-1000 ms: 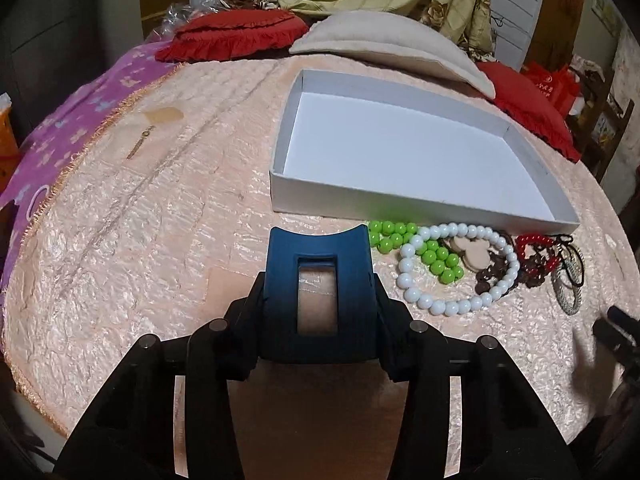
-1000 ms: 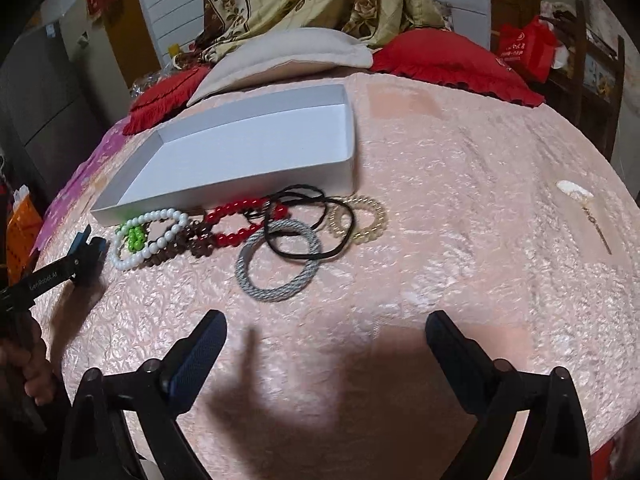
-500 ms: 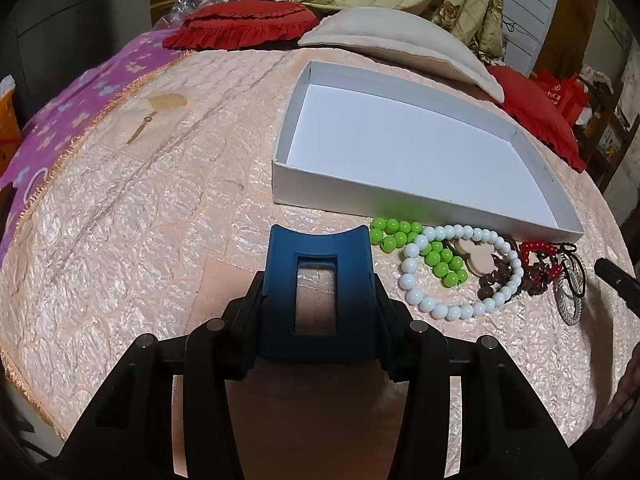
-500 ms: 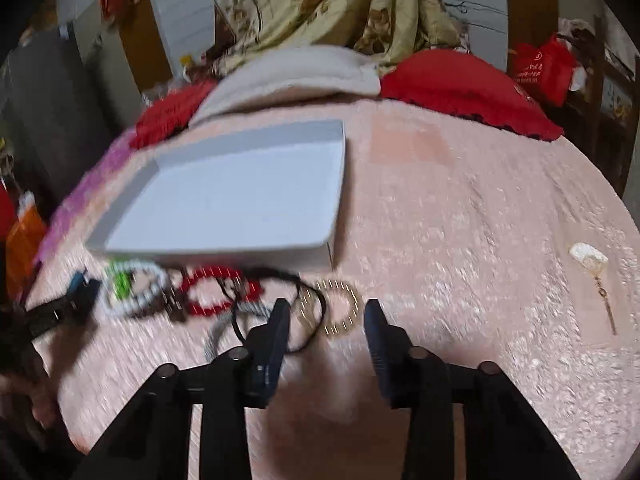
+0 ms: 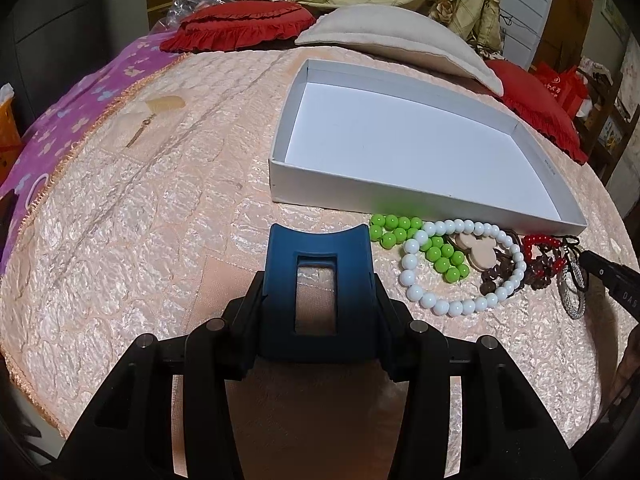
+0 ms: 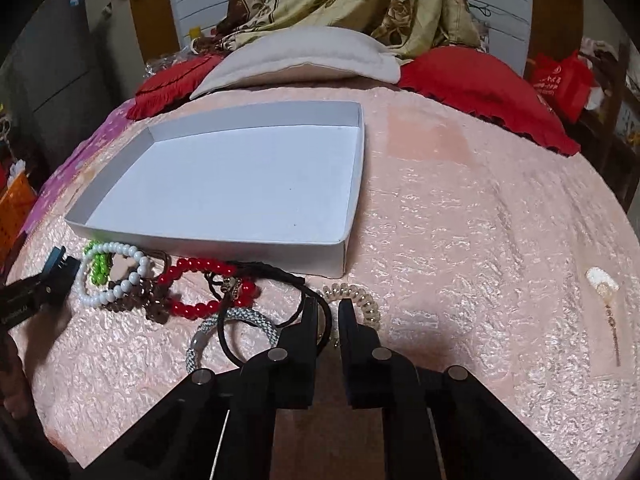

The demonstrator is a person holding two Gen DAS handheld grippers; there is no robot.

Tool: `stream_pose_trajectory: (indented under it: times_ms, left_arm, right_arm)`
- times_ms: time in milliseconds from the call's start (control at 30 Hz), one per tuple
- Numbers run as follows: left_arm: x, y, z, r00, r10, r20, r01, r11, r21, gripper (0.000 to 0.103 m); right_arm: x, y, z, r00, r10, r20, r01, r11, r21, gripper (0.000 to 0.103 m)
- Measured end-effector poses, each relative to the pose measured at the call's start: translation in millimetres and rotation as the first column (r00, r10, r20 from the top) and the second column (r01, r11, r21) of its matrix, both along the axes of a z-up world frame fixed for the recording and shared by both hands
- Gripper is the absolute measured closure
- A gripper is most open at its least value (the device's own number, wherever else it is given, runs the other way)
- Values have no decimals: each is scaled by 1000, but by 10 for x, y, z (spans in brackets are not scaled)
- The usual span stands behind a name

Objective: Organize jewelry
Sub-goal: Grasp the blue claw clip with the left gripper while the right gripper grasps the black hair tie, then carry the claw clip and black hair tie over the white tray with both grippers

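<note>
Black hair tie (image 6: 276,316) lies just before the white box (image 6: 240,240); your right hand-held gripper (image 6: 328,312) has just been narrowing around its loop. Your left hand-held gripper (image 5: 320,276) grips a blue block (image 5: 318,296) beside the white beads (image 5: 460,268).

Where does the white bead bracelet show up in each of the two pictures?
Left wrist view: white bead bracelet lies right of centre, just in front of the white box, ringing the green beads.
Right wrist view: it lies at the far left, below the box's near wall.
Shared landmark: the white box.
</note>
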State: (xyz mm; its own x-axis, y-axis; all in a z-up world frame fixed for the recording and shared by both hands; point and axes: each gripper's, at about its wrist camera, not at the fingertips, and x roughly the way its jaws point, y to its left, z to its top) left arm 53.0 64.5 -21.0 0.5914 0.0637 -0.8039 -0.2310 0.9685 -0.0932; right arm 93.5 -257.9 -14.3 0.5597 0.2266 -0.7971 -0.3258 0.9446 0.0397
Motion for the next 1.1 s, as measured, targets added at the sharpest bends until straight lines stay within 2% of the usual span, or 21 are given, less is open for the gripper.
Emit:
stream_pose_trajectory:
  times_ms: [33,100,200,433,600,867,1100]
  left_arm:
    - [0,-4,1,1000,-2,0,2,1000,3,58]
    - [-2,7,4,1000,-1,0,1,1000,3,57]
    - [-8,15,14,1000,1,-1,-1,1000,-3,57]
    - [-14,29,29,1000,8,3,-8,1000,-8,57]
    - [-16,-10,41,1000,8,5,-8,1000,-1,57]
    - [-92,-139,133,999,2,35,-5,997,78,57]
    - [-114,-214,139,999,-4,33,1,995,99,57]
  right_arm:
    - [-8,3,-1,1000,3,-3,-3,1000,6,94]
    - [-27,26,1,1000,13,3,-13,1000,4,100]
    - [-117,27,97,999,24,39,-25,999,28,100]
    - [-475,-114,383,992,20,128,-40,988,152,100]
    - [-601,-128,458,987,37,154,-68,977,200,100]
    - [-689,-74,501,983,64,174,-102,970,219,100]
    - [-746,189,471,979,125,163,-154,972,177,100]
